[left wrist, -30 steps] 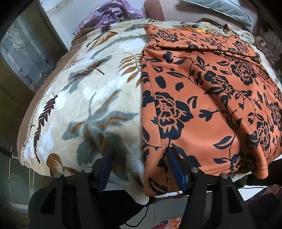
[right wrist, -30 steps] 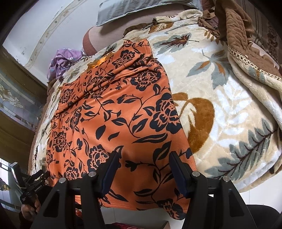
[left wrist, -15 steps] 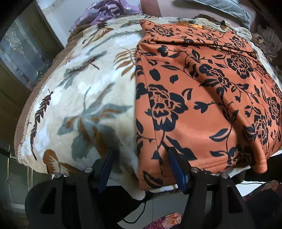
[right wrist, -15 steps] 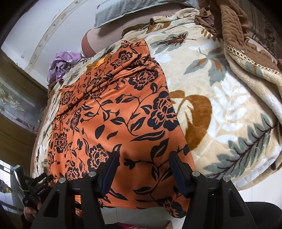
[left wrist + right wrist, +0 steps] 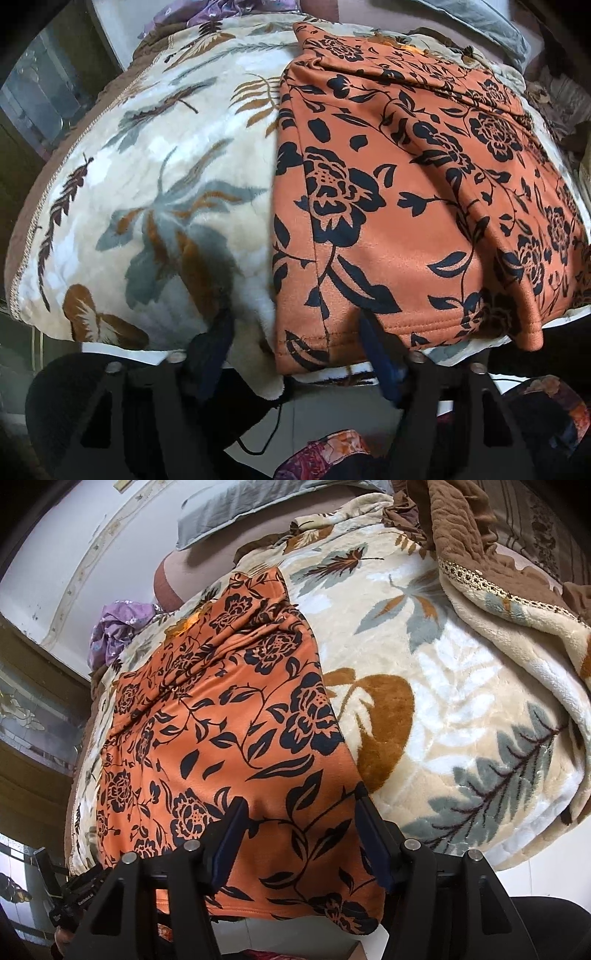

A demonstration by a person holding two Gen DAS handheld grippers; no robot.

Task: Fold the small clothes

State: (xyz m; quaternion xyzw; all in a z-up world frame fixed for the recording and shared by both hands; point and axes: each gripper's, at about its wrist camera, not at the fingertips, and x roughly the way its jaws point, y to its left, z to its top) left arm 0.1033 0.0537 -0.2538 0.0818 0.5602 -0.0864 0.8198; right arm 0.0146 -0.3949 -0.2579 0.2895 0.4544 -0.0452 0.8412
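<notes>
1. Left wrist view: my left gripper [image 5: 295, 332] has its jaws spread wide and holds nothing; they straddle the near left hem corner of the orange floral garment [image 5: 413, 206].
2. Right wrist view: my right gripper [image 5: 301, 821] is just as wide, empty, over the garment's near right hem.
3. I see the garment lying flat on a cream leaf-print blanket [image 5: 461, 701], its hem hanging over the bed's near edge.
4. Beyond sit a purple cloth [image 5: 122, 627] and a grey pillow [image 5: 251, 506].
</notes>
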